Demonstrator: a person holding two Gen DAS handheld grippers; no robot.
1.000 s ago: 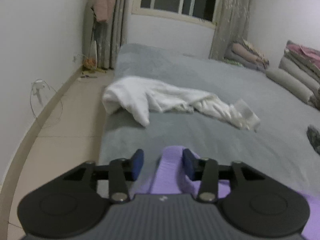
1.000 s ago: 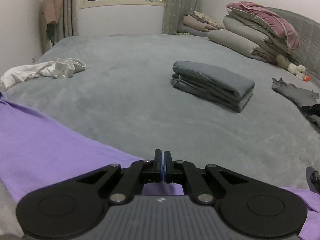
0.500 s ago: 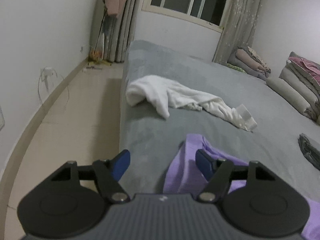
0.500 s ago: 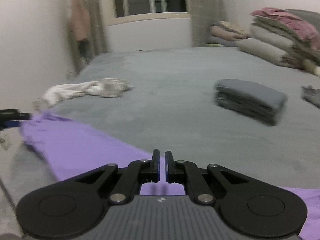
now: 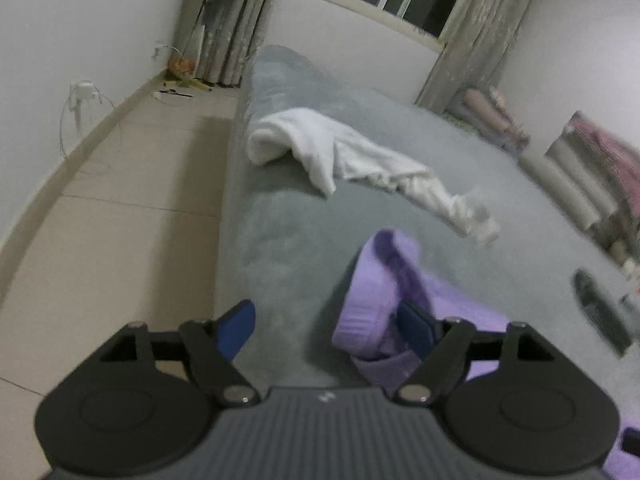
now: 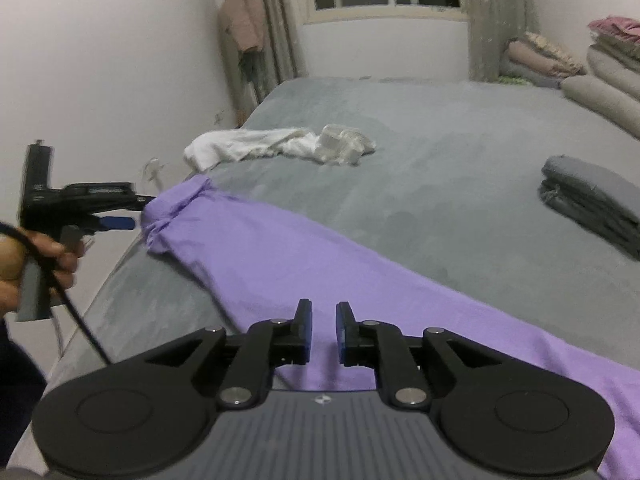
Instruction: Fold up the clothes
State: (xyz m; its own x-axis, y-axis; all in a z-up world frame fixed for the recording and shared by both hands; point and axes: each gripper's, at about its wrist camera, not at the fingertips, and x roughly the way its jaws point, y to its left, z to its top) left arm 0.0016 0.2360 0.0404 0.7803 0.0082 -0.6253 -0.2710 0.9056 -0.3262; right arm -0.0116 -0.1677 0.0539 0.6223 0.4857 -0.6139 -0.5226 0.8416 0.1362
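Entry, left wrist view: our left gripper (image 5: pixel 326 326) stood over the near edge of the grey bed (image 5: pixel 288 216), its fingers wide apart and opening, gripping nothing. The cuffed end of the purple garment (image 5: pixel 376 280) lay bunched just beside, perhaps touching, the right-hand pad; a crumpled white garment (image 5: pixel 340 156) lay farther up the bed, well apart. Entry, right wrist view: our right gripper (image 6: pixel 323 330) hovered above the purple garment (image 6: pixel 320 264), which stretched flat along the bed's near side; its fingers were slightly apart and opening, with nothing pinched between them. The left gripper (image 6: pixel 120 216) showed at the garment's far end, carried in a hand (image 6: pixel 36 256). A folded grey stack (image 6: pixel 592 200) sat to the right, a bedding pile (image 6: pixel 600 68) at the far wall. We judged the step as release after laying the garment out; next move calls for regrasping an edge or end to make the first fold. Containers: none in view.
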